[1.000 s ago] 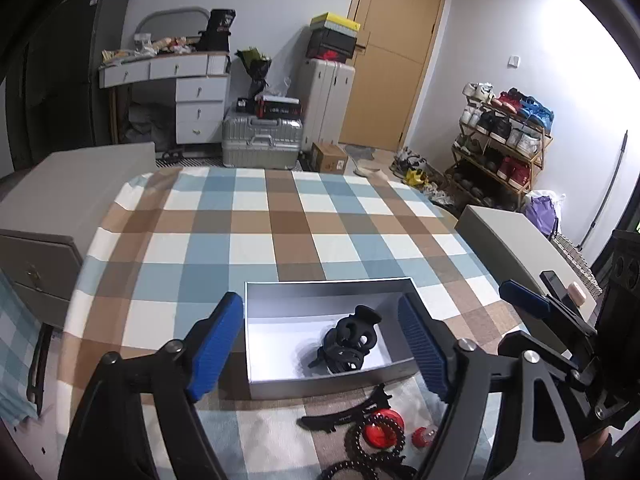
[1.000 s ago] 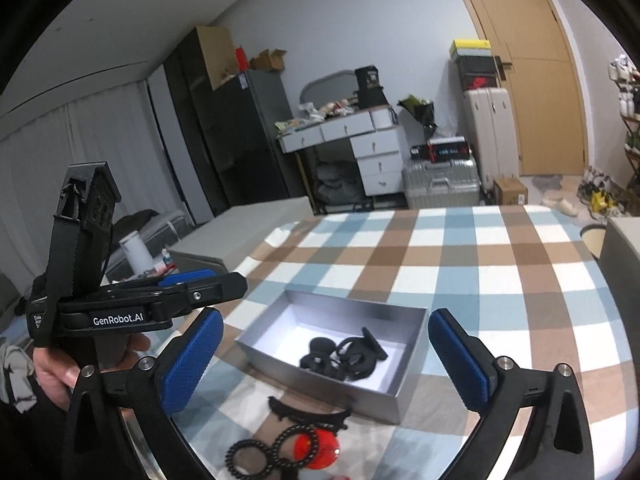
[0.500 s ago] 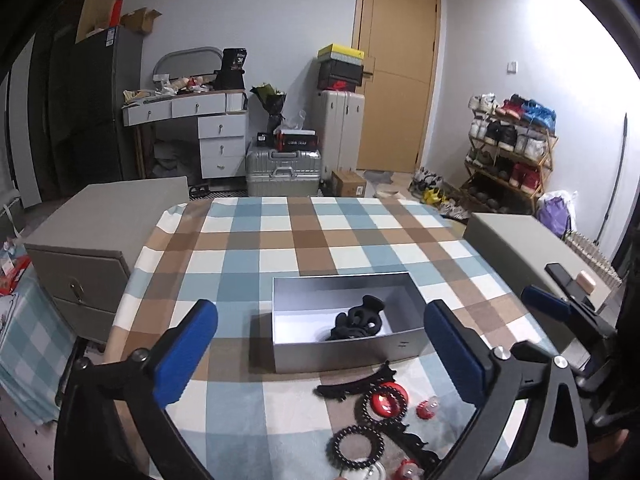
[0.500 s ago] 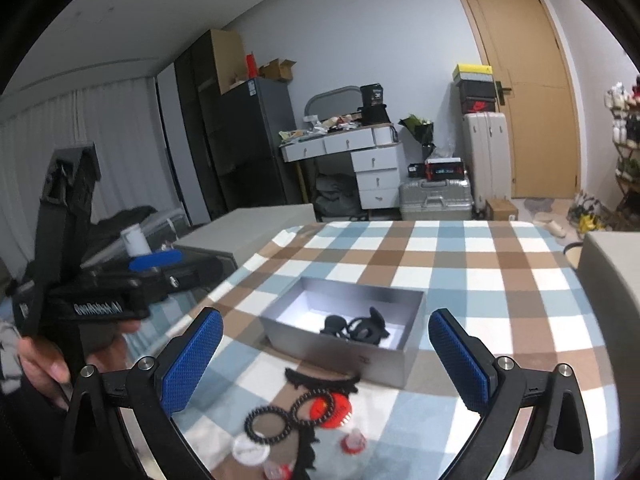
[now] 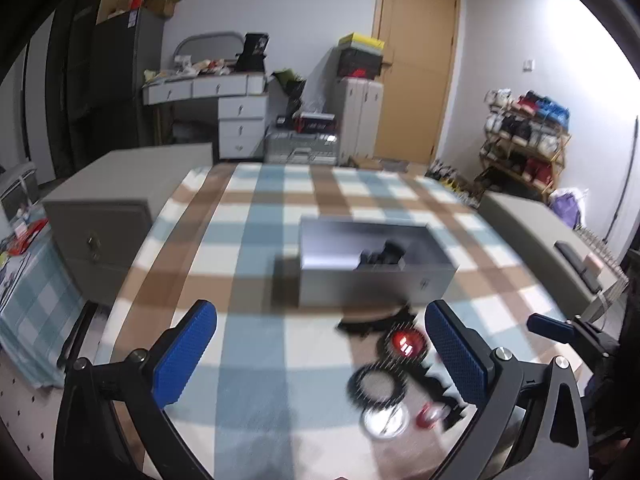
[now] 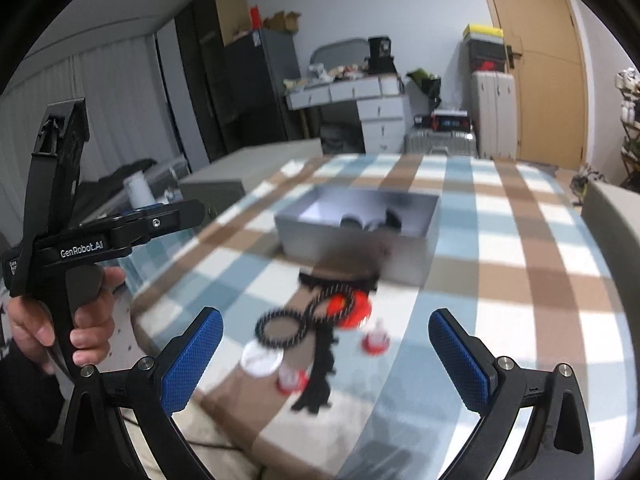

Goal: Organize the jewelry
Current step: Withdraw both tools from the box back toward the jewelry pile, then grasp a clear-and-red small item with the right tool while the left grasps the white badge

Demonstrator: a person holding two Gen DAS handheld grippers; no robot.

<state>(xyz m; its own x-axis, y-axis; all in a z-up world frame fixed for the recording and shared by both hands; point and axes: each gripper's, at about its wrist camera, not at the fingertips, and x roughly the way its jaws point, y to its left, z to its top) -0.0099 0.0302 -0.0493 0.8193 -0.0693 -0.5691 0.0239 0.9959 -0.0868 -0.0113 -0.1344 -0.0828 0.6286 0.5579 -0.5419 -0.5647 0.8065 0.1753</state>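
Note:
A grey open box (image 5: 376,268) (image 6: 360,236) sits on the checked tablecloth with black hair accessories (image 5: 384,258) inside. In front of it lie loose pieces: a black hair clip (image 6: 340,280), a black ring (image 6: 280,326), a red disc (image 5: 406,342) (image 6: 350,308), a white disc (image 6: 262,358), small red pieces and a black toothed clip (image 6: 320,376). My left gripper (image 5: 320,364) is open and empty, above the cloth left of the pieces. My right gripper (image 6: 326,360) is open and empty, over the loose pieces. Both views are blurred.
Grey cabinets (image 5: 116,216) (image 5: 540,236) flank the table. The table's near edge (image 6: 224,408) is close under my right gripper. A shoe rack (image 5: 524,144), suitcases and a desk stand at the back of the room.
Both grippers have pulled back from the box and dropped lower toward the near table edge. The loose pieces have come into fuller view. Both stay open.

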